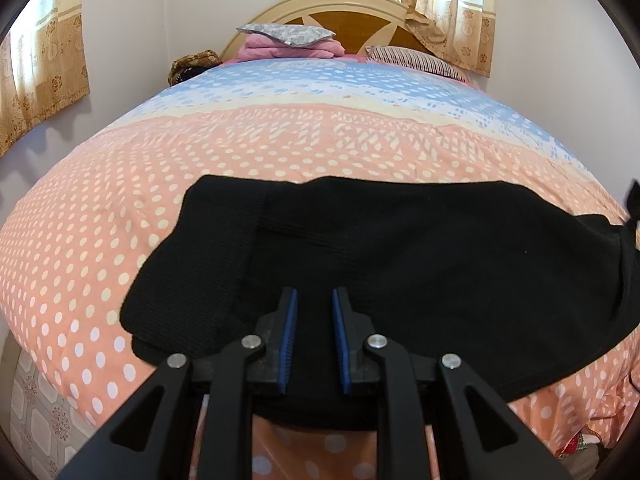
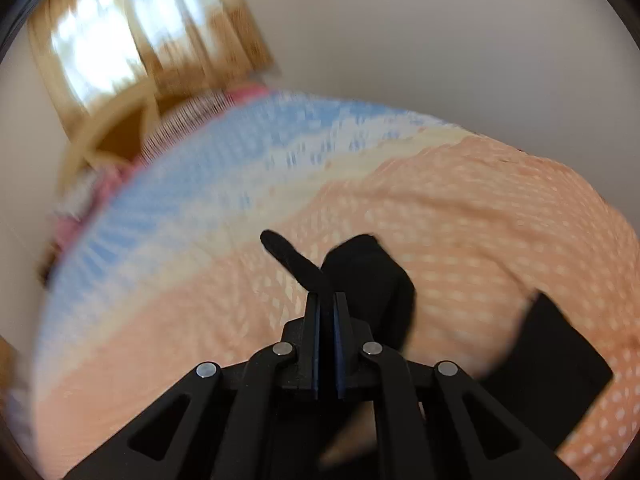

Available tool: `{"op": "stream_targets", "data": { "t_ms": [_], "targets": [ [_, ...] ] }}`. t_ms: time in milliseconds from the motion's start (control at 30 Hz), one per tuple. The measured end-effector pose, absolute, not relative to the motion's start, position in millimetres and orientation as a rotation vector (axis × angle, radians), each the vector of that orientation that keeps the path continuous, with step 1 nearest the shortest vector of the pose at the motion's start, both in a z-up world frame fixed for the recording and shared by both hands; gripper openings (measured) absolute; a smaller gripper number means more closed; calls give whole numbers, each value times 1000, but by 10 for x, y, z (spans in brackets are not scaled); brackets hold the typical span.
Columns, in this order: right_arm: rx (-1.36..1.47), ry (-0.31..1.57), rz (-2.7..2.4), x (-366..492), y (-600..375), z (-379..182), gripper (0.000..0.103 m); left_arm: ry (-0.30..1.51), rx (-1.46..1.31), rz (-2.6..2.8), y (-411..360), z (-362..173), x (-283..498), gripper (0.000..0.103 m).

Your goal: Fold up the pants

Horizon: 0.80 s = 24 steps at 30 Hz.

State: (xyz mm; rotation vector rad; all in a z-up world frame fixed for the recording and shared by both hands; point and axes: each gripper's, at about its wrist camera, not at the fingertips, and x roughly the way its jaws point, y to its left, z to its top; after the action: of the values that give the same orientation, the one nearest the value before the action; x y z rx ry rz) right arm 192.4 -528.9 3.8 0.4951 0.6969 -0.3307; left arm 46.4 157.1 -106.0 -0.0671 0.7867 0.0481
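Observation:
Black pants [image 1: 400, 248] lie spread across the near part of a bed with a pink, white-dotted cover [image 1: 160, 184]. My left gripper [image 1: 314, 294] is open just above the pants' near edge, its blue pads apart with black cloth under them. In the blurred right wrist view, my right gripper [image 2: 327, 296] is shut on a bunch of the black pants [image 2: 368, 276], lifted above the bed. A dark strip of cloth [image 2: 288, 256] sticks out past the fingers. Another part of the pants [image 2: 556, 364] lies lower right.
At the bed's head are a cream and wood headboard [image 1: 348, 12], a grey pillow on folded pink bedding [image 1: 288, 40] and a striped pillow [image 1: 416, 60]. Patterned curtains [image 1: 44, 60] hang left and right. Tiled floor [image 1: 36, 404] shows below the left bed edge.

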Motion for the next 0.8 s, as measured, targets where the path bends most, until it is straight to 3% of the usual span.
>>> {"op": "stream_targets", "data": {
  "t_ms": [167, 333, 500, 667, 700, 800],
  "targets": [
    [601, 575, -319, 1038, -5683, 126, 5, 792, -82, 48, 1577, -1053, 472, 21],
    [754, 612, -352, 498, -6080, -306, 5, 798, -92, 46, 1593, -1047, 485, 21],
    [786, 705, -365, 414, -6166, -655, 6, 808, -55, 38, 1581, -1022, 498, 21],
    [907, 707, -358, 347, -6409, -600, 13, 768, 41, 9, 1410, -782, 414, 23],
    [880, 695, -412, 303, -6437, -527, 13, 754, 48, -15, 1355, -718, 392, 26],
    [683, 653, -556, 258, -6440, -233, 16, 707, 70, -115, 1079, -508, 362, 56]
  ]
}}
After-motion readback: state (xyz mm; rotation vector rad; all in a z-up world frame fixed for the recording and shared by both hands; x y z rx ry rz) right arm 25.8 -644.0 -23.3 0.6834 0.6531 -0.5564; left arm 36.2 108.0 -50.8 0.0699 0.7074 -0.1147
